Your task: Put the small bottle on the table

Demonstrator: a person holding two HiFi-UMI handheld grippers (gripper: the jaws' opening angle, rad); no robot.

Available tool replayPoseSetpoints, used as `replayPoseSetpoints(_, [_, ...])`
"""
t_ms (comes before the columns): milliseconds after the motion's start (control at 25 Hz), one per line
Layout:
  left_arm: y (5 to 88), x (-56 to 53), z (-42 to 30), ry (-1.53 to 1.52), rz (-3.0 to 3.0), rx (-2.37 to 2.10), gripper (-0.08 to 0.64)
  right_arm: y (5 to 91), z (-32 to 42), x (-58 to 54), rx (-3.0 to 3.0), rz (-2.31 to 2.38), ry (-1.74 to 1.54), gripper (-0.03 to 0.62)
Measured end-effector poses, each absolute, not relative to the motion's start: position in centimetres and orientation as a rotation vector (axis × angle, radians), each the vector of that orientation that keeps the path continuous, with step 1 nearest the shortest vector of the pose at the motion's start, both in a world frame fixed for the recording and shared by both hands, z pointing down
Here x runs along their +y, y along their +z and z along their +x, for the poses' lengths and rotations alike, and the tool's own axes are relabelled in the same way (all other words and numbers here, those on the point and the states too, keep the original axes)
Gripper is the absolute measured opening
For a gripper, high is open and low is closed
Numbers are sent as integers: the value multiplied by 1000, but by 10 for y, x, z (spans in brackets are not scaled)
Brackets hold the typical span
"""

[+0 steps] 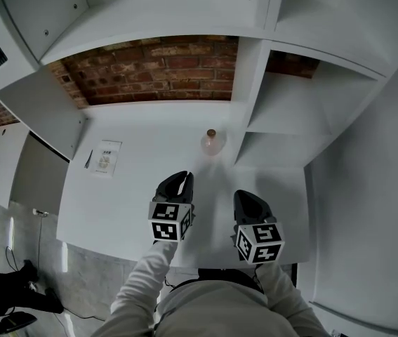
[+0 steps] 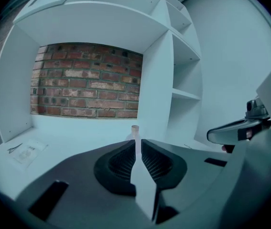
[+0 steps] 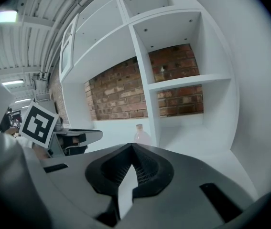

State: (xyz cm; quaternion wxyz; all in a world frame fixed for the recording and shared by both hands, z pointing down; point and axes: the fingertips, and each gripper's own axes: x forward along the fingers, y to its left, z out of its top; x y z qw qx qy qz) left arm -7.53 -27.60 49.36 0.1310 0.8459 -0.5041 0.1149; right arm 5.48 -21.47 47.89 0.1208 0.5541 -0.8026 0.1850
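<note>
Plainly, one small bottle (image 1: 212,142) stands upright on the white bench (image 1: 135,188), close to the shelf divider and well ahead of both grippers. One printed sheet (image 1: 105,157) lies flat at the bench's left. Two grippers hover over the near edge. The left gripper (image 1: 177,177) has its fingers drawn narrow, a thin slit between them, holding nothing. The right gripper (image 1: 244,196) has its fingers closed tip to tip, empty. The bottle looks clear with a brownish cap, perhaps; it is too small to be sure. The sheet's print cannot be read.
</note>
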Motion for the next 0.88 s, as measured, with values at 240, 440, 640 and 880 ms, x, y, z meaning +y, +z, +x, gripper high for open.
replayPoseSetpoints(240, [499, -254, -91, 319, 2406, -1488, 31, 477, 51, -209, -2348, 1608, 529, 28])
replayPoseSetpoints(440, [500, -237, -101, 293, 2374, -1500, 20, 475, 46, -204, -2359, 1600, 515, 28])
replayPoseSetpoints(640, [495, -224, -107, 279, 2364, -1502, 19, 473, 41, -198, -2373, 1587, 502, 28])
replayPoseSetpoints(880, [492, -213, -115, 275, 2370, -1522, 18, 472, 34, -191, -2391, 1562, 498, 28])
